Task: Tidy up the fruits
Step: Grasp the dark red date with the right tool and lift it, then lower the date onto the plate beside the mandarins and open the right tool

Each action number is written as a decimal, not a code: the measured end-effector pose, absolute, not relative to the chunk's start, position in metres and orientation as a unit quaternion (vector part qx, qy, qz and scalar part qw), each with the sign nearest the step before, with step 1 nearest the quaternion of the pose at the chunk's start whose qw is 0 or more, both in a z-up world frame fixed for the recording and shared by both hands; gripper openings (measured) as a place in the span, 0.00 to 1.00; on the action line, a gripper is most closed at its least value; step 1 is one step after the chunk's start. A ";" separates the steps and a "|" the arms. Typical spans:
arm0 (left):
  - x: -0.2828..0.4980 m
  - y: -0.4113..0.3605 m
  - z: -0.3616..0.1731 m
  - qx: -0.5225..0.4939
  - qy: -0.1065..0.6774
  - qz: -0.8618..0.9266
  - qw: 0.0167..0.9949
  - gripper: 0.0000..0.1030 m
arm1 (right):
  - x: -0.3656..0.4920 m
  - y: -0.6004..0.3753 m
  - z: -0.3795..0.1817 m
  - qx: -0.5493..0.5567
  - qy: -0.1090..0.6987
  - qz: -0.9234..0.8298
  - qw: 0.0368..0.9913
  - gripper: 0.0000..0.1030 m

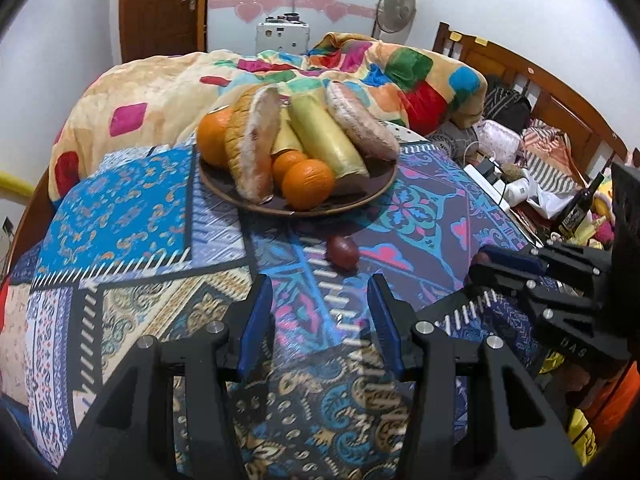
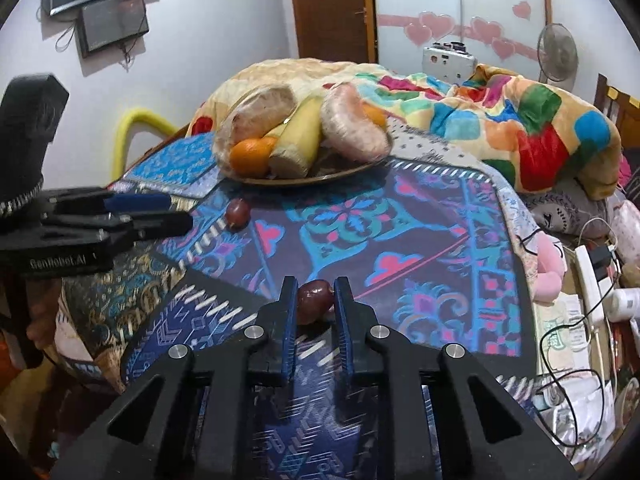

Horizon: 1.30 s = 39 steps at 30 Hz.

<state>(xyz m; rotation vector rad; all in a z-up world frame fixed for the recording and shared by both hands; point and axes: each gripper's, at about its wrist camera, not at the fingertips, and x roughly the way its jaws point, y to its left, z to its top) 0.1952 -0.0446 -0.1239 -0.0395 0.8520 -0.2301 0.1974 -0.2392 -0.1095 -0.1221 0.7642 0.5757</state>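
Your right gripper [image 2: 315, 300], low in the centre of the right wrist view, has its blue pads pressed on a small dark-red oval fruit [image 2: 313, 298] that sits at the level of the patterned blue tablecloth [image 2: 420, 216]. The pick-up step looks to be in hand: lift it and carry it toward the upper centre, to the brown round plate [image 2: 352, 171] piled with oranges, a yellow banana-like fruit and fuzzy pinkish pieces. Your left gripper [image 1: 320, 300] stands at a middling gap, holding nothing, and a second dark-red oval fruit [image 1: 341, 251] lies on the cloth just ahead of it, short of the plate; close in around it next
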 end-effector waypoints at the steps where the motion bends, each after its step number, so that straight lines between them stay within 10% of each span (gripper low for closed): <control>1: 0.198 -0.049 -0.123 -0.014 0.413 -0.115 0.903 0.48 | 0.199 -0.241 -0.107 -0.059 0.363 0.273 0.889 0.16; 19: 0.243 -0.075 -0.144 0.025 0.450 -0.125 0.884 0.21 | 0.224 -0.253 -0.107 -0.062 0.351 0.269 0.894 0.16; 39: 0.234 -0.045 -0.089 0.007 0.374 -0.120 0.920 0.20 | 0.257 -0.205 -0.080 -0.080 0.324 0.302 0.893 0.16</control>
